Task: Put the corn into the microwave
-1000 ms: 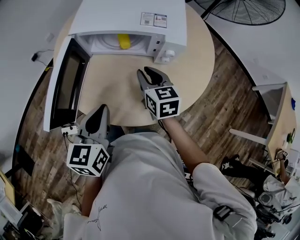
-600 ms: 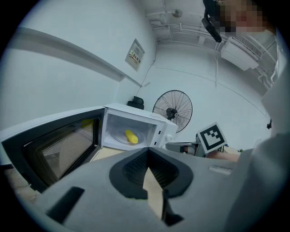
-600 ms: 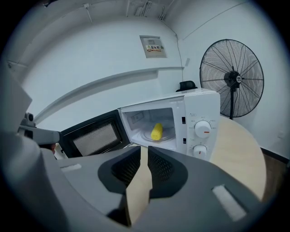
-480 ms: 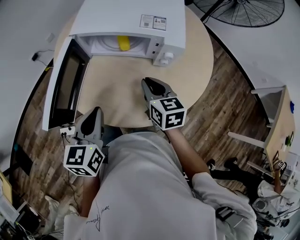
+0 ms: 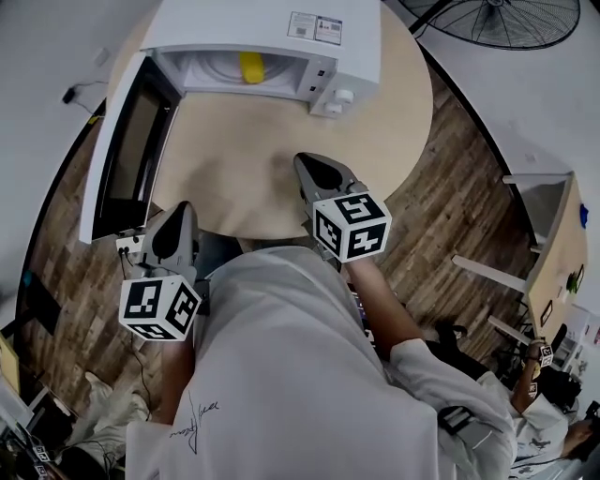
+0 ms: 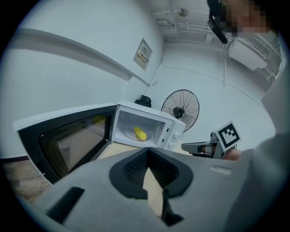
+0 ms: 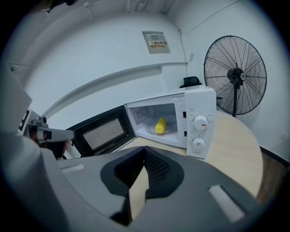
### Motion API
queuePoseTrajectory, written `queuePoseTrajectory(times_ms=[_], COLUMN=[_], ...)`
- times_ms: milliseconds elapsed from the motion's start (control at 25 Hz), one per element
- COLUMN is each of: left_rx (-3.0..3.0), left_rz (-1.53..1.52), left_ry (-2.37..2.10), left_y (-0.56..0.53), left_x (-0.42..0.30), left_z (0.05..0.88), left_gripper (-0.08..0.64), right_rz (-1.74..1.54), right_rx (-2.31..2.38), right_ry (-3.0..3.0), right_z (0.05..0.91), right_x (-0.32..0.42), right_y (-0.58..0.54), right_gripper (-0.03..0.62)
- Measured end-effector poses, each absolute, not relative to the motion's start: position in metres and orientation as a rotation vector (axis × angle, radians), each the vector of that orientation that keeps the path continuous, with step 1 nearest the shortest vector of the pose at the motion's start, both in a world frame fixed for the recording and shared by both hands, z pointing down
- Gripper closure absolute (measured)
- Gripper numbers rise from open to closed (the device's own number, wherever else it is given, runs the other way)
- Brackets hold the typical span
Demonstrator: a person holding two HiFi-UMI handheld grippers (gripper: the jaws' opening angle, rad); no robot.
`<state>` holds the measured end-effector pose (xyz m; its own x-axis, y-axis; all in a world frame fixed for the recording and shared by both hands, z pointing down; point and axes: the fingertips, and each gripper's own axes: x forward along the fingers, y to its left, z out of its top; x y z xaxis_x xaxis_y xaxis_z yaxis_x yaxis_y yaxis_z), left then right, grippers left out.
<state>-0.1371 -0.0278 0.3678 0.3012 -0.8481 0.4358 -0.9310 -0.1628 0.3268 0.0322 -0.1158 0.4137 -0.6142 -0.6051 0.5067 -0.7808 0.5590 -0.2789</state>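
The yellow corn (image 5: 250, 67) lies on the glass plate inside the white microwave (image 5: 272, 23), whose door (image 5: 131, 155) stands swung wide open to the left. The corn (image 6: 140, 133) shows in the left gripper view, and the corn (image 7: 160, 125) in the right gripper view too. My right gripper (image 5: 305, 161) hovers over the round table (image 5: 234, 159), well short of the microwave; its jaws have just been closing and meet with nothing between them (image 7: 144, 148). My left gripper (image 5: 180, 208) sits at the table's near edge beside the door, shut and empty (image 6: 146, 150).
A standing fan (image 5: 497, 19) is behind the table at the right. A small white power strip (image 5: 129, 244) hangs near the door's lower corner. A desk and chair (image 5: 544, 216) stand on the wooden floor to the right.
Both grippers have drawn back from the microwave toward my body. The right gripper's jaws have closed from slightly apart to together. The corn has stayed inside.
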Motion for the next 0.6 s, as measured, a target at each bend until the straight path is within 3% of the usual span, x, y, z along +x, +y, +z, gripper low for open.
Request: queuePoseTrajectory(times_ms=[600], left_rx=[2.023], left_rz=[0.207], left_ry=[-1.588], left_y=[-0.024], left_x=[-0.144], left_z=[0.372], left_gripper=[0.568], right_rz=[0.683], right_rx=[1.110], right_ry=[-2.460], right_z=[0.400], right_x=[0.050], right_y=[-0.106], right_gripper=[0.581])
